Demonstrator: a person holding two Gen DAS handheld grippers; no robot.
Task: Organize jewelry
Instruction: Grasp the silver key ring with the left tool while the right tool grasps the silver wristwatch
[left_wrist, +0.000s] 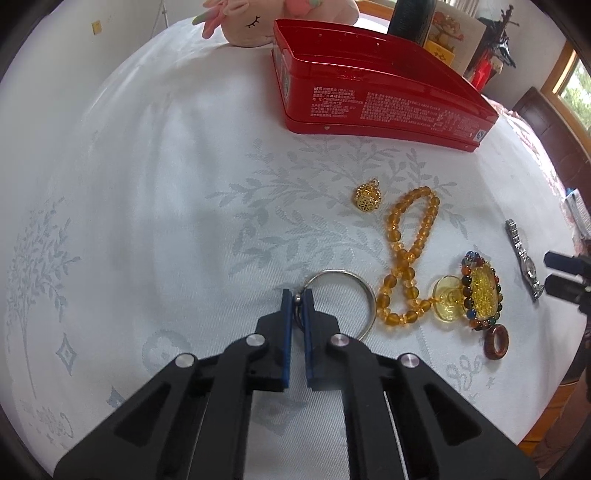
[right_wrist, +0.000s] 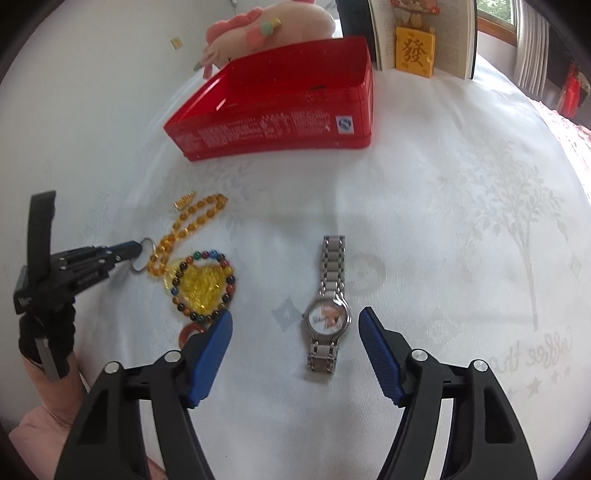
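Observation:
My left gripper (left_wrist: 297, 295) is shut on the rim of a silver bangle (left_wrist: 364, 295) that lies on the white tablecloth; both also show in the right wrist view, gripper (right_wrist: 135, 251) and bangle (right_wrist: 142, 258). Beside it lie an amber bead necklace (left_wrist: 406, 243), a gold pendant (left_wrist: 367, 195), a multicoloured bead bracelet around a yellow piece (left_wrist: 482, 291) and a brown ring (left_wrist: 496, 342). My right gripper (right_wrist: 295, 321) is open, its fingers either side of a silver watch (right_wrist: 328, 314). An open red tin (left_wrist: 369, 92) stands beyond.
A pink plush toy (left_wrist: 251, 18) sits behind the tin. A dark cylinder (left_wrist: 410, 18), an open book (right_wrist: 458, 37) and a yellow tile (right_wrist: 413, 51) stand at the back. The table edge curves off at the right.

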